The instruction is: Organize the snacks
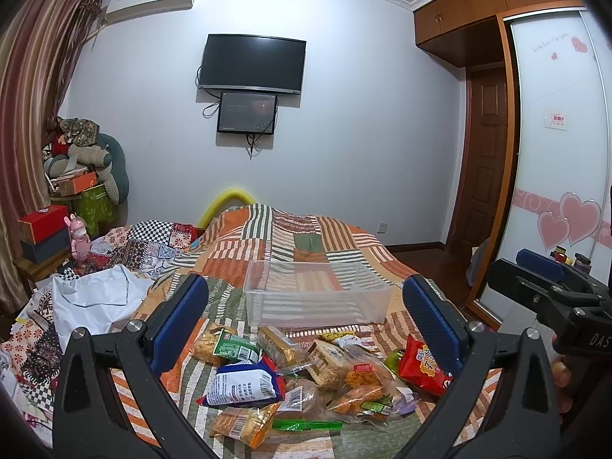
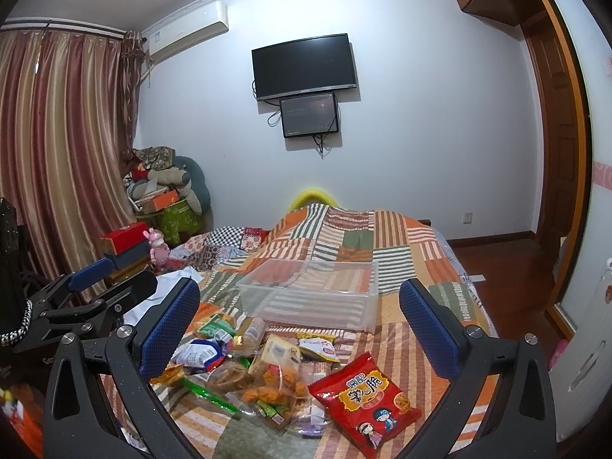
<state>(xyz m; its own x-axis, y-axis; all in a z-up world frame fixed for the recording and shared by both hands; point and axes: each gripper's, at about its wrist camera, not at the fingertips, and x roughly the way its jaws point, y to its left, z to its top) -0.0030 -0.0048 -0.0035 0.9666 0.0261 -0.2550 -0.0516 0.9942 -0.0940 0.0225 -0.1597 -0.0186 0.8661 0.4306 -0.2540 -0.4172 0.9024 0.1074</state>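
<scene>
A pile of snack packets (image 1: 290,378) lies on the patchwork bedspread, also in the right wrist view (image 2: 264,375). A red snack bag (image 2: 365,401) lies at the pile's right edge, seen too in the left wrist view (image 1: 422,367). A blue and white packet (image 1: 244,382) lies at the pile's left. A clear plastic bin (image 1: 317,294) stands empty just beyond the pile, also in the right wrist view (image 2: 310,294). My left gripper (image 1: 306,310) is open and empty above the pile. My right gripper (image 2: 300,313) is open and empty beside it.
A white plastic bag (image 1: 95,302) lies left of the pile. Boxes, a pink toy (image 1: 80,241) and cushions crowd the left bedside. The bed's right edge drops to a wooden floor (image 2: 508,264) by a wardrobe (image 1: 558,153).
</scene>
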